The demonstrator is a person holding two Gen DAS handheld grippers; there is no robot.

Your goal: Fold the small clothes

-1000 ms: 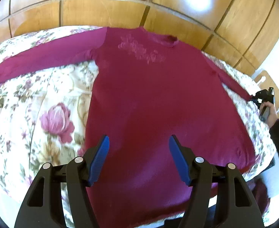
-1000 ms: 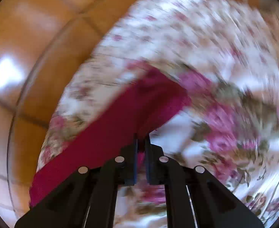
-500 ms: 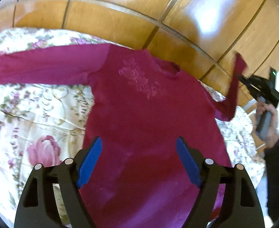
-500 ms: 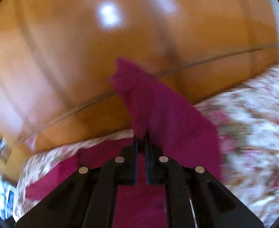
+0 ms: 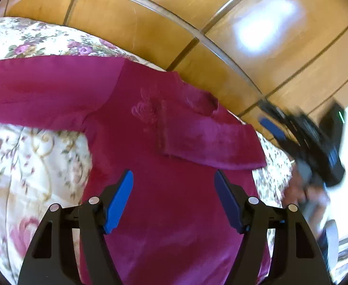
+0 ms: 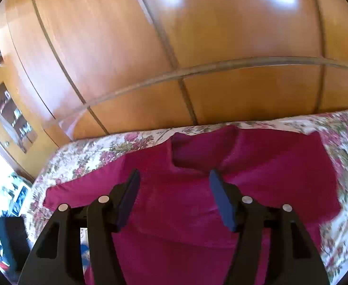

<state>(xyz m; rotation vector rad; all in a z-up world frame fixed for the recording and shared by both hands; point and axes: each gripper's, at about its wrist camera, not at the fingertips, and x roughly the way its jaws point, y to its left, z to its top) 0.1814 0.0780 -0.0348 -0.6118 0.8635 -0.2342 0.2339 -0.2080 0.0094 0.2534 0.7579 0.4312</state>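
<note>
Right gripper (image 6: 174, 196), jaws just opened, releases the folded sleeve (image 5: 209, 140) across the magenta sweater (image 5: 174, 213); left gripper (image 5: 174, 199), unclenched, should next fold the outstretched sleeve (image 5: 43, 90) equally flat.

Bed (image 5: 43, 156) under a cream spread printed with pink roses and green leaves, set against a wooden panelled wall (image 5: 197, 23). One magenta top (image 5: 169, 213) lies flat on the spread, front up, neckline toward the wall. One sleeve stretches straight out over the spread; the other is folded in across the chest. Spread shows bare on both sides.
</note>
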